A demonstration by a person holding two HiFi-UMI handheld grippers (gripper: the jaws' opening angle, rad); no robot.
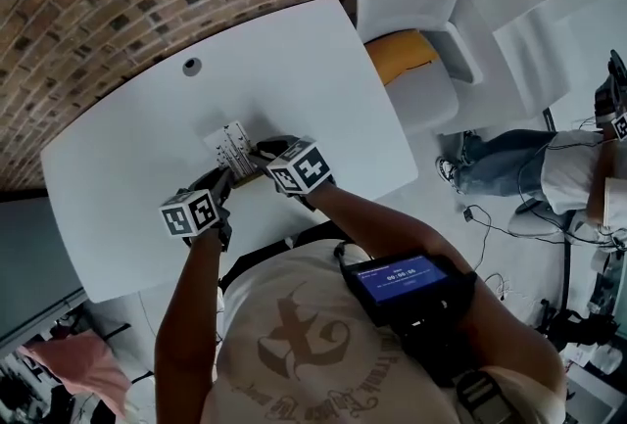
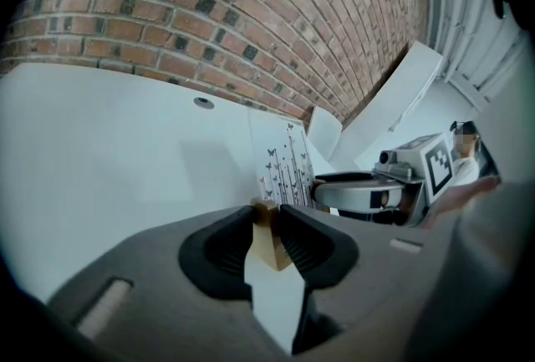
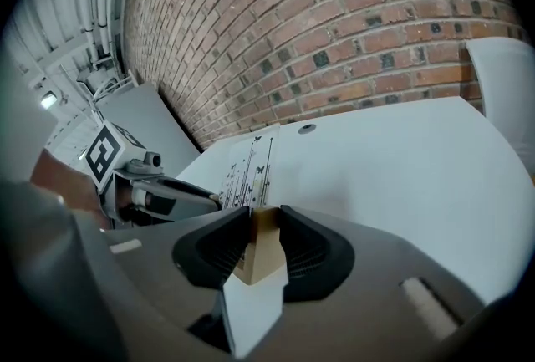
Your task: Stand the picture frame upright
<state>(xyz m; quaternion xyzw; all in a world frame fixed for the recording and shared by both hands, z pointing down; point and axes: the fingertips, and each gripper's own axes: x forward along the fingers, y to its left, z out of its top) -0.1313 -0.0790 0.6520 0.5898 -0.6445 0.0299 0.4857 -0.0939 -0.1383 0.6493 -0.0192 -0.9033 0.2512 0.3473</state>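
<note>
Cream T-shirt, brown emblem print, lower centre; black chest device with blue screen. Hand tools: left gripper, right gripper, each with grey shell, black pads and checkered marker cube.

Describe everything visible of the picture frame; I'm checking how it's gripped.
The picture frame is small and rectangular, with a light wood-coloured rim around a white print of thin dark stems and butterflies. It is near the middle of the white table and looks tilted up rather than flat. Whether an edge rests on the table is unclear. The left gripper and right gripper each pinch its wooden rim on the person's side. No stand is visible.
</note>
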